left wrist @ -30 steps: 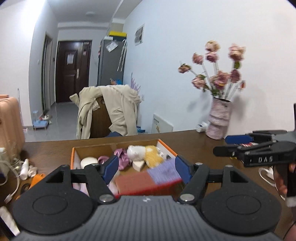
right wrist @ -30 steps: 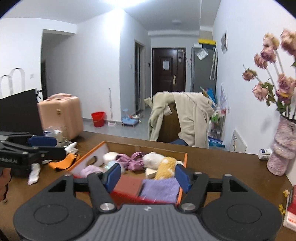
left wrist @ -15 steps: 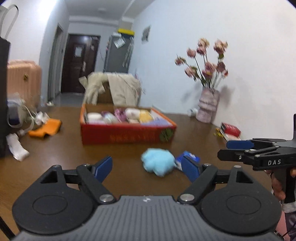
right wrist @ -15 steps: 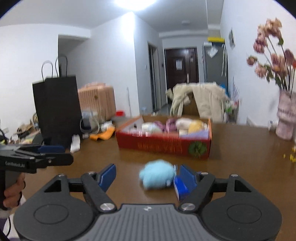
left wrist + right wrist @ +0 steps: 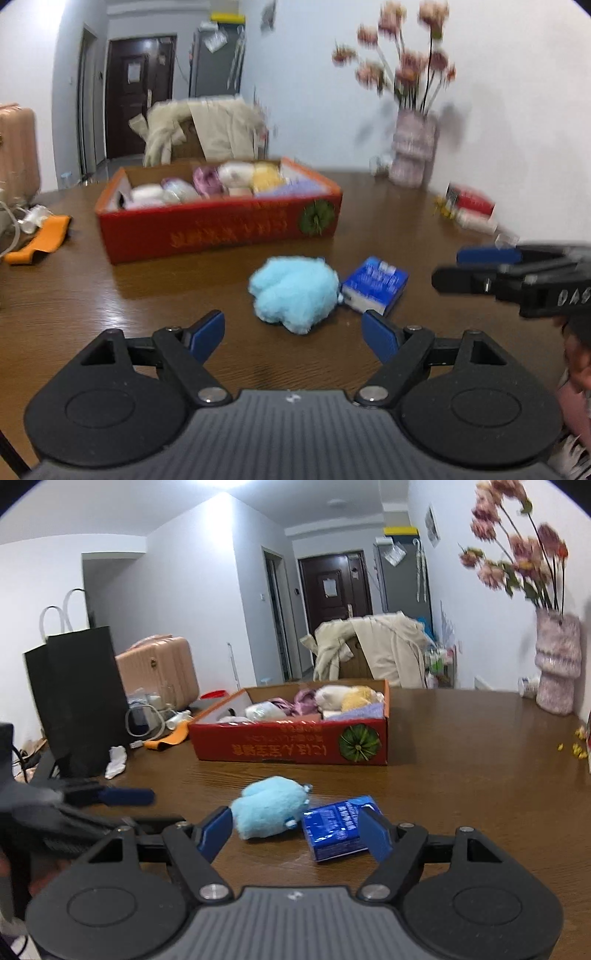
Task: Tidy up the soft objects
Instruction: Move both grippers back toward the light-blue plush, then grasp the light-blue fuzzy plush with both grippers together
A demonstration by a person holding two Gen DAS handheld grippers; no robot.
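A fluffy light-blue plush [image 5: 295, 291] [image 5: 269, 806] lies on the brown table, touching a blue tissue packet [image 5: 375, 284] [image 5: 336, 829] on its right. Behind them stands a red cardboard box [image 5: 218, 229] [image 5: 291, 746] filled with several soft items. My left gripper [image 5: 293, 336] is open, low over the table just short of the plush. My right gripper [image 5: 295, 832] is open too, with the plush and the packet lying in front of and between its fingertips, untouched. Each gripper shows at the edge of the other's view: the right gripper [image 5: 458, 269], the left gripper [image 5: 125, 797].
A pink vase of dried flowers [image 5: 557, 664] stands at the back right by the wall, with a red pack [image 5: 472, 201] near it. A black paper bag [image 5: 77, 698], cables, a white sock and an orange strap [image 5: 40, 240] crowd the left. A coat-draped chair [image 5: 373, 650] stands behind the table.
Both grippers have pulled back from over the box and come down toward the table, so the blue plush and packet now lie just ahead. Both pairs of jaws stand a little wider.
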